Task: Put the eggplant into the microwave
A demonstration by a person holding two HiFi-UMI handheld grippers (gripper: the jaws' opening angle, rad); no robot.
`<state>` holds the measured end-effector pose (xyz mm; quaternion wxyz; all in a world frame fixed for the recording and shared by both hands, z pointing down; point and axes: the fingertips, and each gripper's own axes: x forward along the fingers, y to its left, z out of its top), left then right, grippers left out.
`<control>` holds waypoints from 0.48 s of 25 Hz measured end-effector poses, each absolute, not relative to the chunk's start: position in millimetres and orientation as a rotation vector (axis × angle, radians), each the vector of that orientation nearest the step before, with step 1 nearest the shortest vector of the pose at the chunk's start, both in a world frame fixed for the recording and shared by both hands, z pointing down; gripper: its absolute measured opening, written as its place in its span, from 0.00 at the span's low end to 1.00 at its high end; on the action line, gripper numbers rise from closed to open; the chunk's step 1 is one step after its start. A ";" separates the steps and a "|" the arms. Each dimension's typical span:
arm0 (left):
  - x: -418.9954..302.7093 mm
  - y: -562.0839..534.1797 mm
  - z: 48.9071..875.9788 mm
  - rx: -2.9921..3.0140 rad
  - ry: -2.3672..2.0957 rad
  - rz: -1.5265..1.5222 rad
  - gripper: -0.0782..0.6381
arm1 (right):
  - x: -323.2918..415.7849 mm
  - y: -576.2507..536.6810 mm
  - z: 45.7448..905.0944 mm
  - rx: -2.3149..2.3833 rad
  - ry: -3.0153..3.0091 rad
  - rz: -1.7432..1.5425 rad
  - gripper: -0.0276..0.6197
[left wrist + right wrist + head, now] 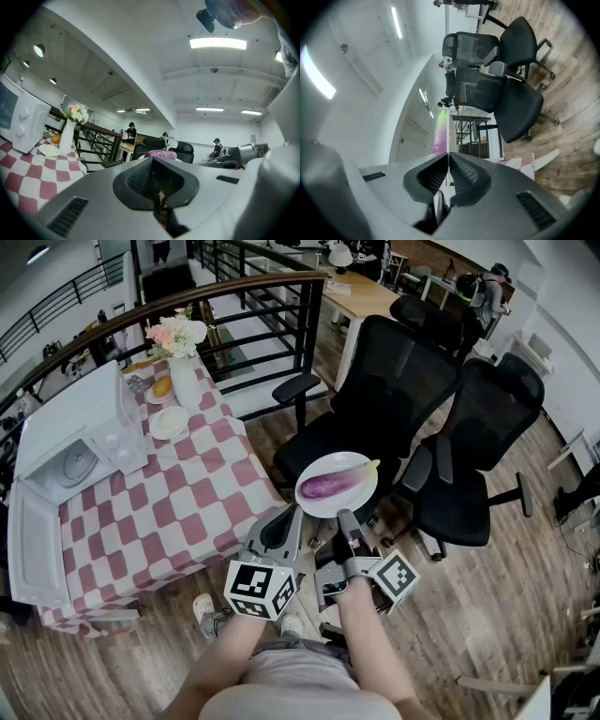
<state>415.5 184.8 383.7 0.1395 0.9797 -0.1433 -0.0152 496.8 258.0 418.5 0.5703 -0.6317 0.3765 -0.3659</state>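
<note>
my right gripper [343, 516] clamps the near rim of the white plate [328, 463] carrying the eggplant [334, 484]; my left gripper [290, 513] is closed, empty, beside that rim.

An open-plan office is showing itself: black swivel chairs [412, 381] are standing just beyond the fingers [348, 523], wooden desks [361, 294] are stretching farther ahead with people [487, 296] standing by them, and strip lights [218, 43] are glowing overhead.
</note>
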 end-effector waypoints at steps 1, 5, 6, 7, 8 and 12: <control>415.8 186.5 382.4 2.838 -0.405 -0.043 0.11 | 497.5 259.0 417.3 -1.484 0.878 -0.852 0.09; 415.3 189.8 378.1 2.856 -0.378 -0.045 0.11 | 498.4 259.9 413.2 -1.486 0.866 -0.828 0.09; 414.3 189.3 377.4 2.858 -0.375 -0.047 0.11 | 497.7 259.2 412.8 -1.489 0.866 -0.825 0.09; 413.1 188.6 377.0 2.860 -0.373 -0.048 0.11 | 496.7 258.4 412.8 -1.491 0.865 -0.824 0.09; 411.9 187.8 376.8 2.862 -0.371 -0.049 0.11 | 495.6 257.3 412.8 -1.492 0.866 -0.823 0.09; 407.8 182.6 376.1 2.866 -0.366 -0.050 0.11 | 491.9 249.6 410.9 -1.492 0.873 -0.816 0.09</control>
